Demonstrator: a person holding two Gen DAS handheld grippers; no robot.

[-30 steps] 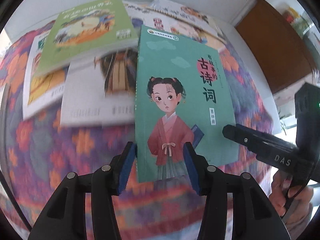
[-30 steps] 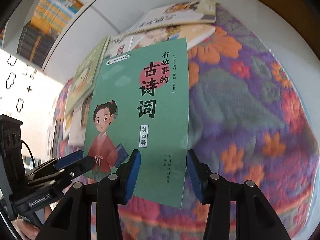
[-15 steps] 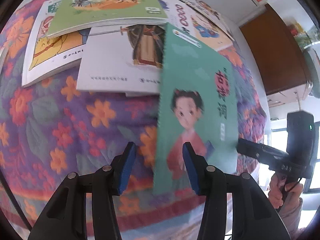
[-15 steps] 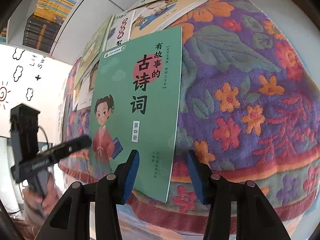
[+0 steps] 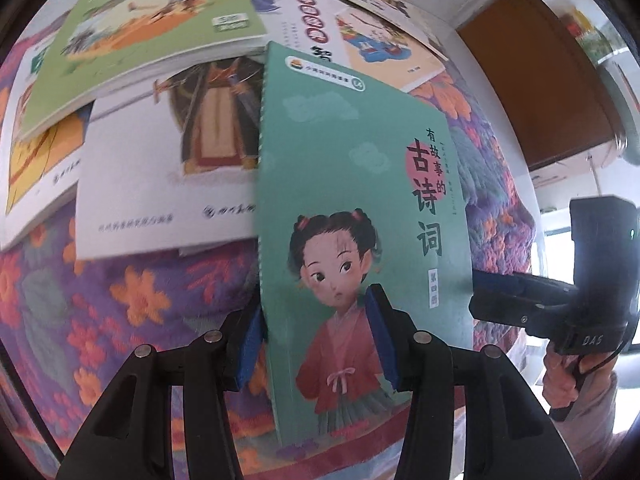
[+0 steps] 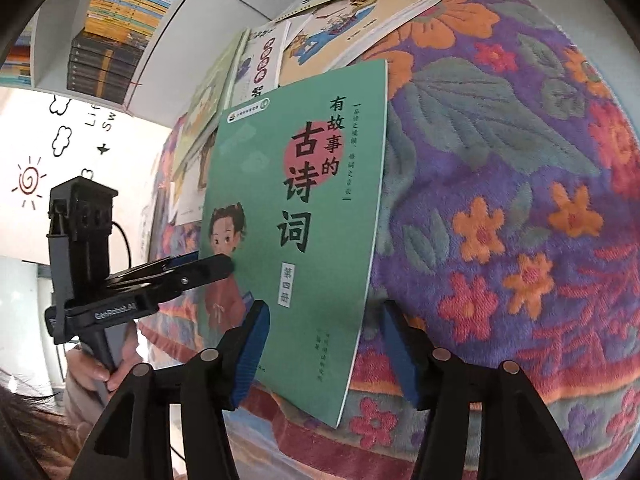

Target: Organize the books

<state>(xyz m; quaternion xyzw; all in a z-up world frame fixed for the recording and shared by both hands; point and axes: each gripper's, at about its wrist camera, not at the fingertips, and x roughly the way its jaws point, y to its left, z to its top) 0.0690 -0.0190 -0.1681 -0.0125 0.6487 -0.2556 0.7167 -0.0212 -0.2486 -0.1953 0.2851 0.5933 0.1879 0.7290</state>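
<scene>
Left wrist view: one teal book (image 5: 360, 208) with a girl on its cover, its lower spine-side corner between the jaws of the left tool (image 5: 316, 340); whether the pads pinch it cannot be told. Ahead lie about five more books (image 5: 160, 152), overlapping on a floral cloth (image 5: 100, 320). The right tool (image 5: 492, 296) stands at the book's right edge. Right wrist view: the right tool (image 6: 324, 354) is opening, pads clear of the teal book's (image 6: 296, 208) lower right corner between them; left tool (image 6: 200, 268) at its left edge.

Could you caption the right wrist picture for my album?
Right tongs opening around a green book over a flowery cloth, left tongs at its other edge.
</scene>
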